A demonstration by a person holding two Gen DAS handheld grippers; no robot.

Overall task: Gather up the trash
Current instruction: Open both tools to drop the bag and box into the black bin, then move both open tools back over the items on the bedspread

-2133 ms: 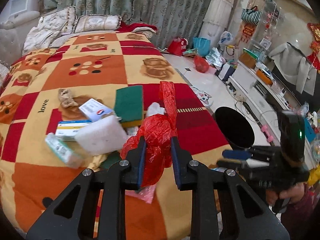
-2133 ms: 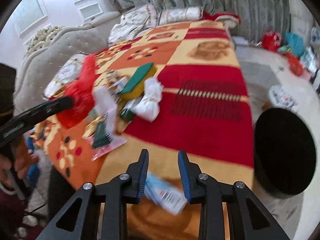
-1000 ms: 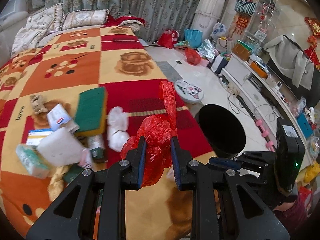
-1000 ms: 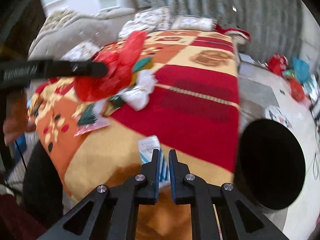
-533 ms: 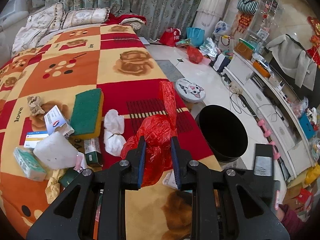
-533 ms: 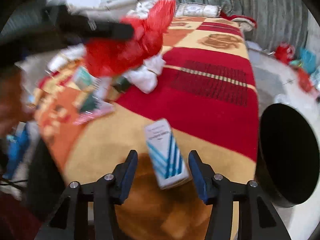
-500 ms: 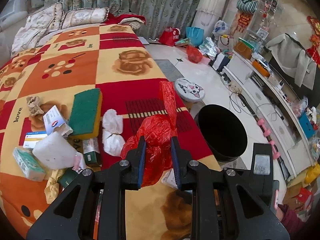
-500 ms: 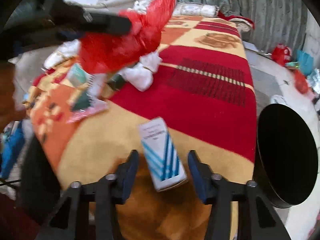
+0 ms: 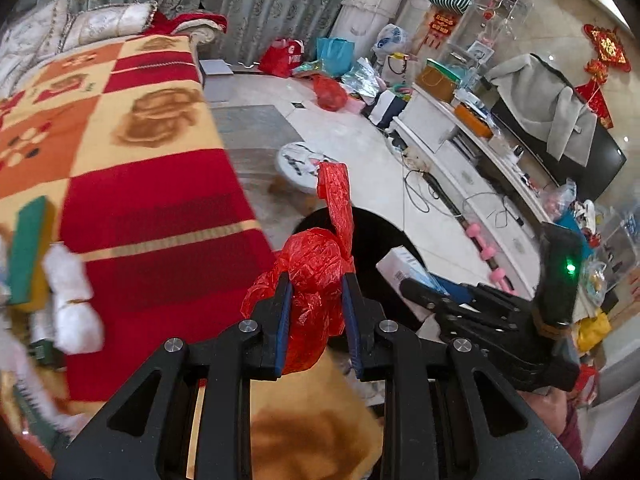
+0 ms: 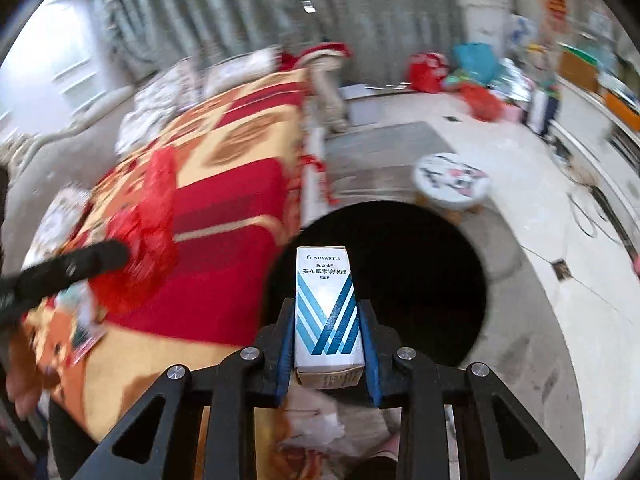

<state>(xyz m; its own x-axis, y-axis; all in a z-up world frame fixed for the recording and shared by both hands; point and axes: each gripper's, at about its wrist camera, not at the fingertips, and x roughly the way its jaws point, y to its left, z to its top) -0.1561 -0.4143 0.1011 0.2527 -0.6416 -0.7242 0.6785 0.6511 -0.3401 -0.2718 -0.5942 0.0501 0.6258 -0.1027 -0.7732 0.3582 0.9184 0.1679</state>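
Observation:
My left gripper (image 9: 316,284) is shut on a crumpled red plastic bag (image 9: 312,256), held near the bed's corner in front of the black round bin (image 9: 372,232). In the right wrist view my right gripper (image 10: 325,306) has a white box with blue stripes (image 10: 326,308) between its pads. Its jaws are closing and both pads press on the box's sides. The box hangs over the near rim of the open bin (image 10: 420,248). The left wrist view shows the same box (image 9: 400,268) at the bin's right side. The red bag (image 10: 148,232) appears blurred at the left.
The bed's checked red and orange blanket (image 9: 132,184) carries a green sponge (image 9: 28,248), a white wad (image 9: 72,300) and other litter at its left. A round cat-face stool (image 10: 452,182) stands behind the bin. Cables, bags and a low white cabinet (image 9: 448,136) lie beyond.
Both grippers swung right, away from the litter, to the bin. The right gripper, open around the box on the blanket half a second ago, now grips it and holds it lifted.

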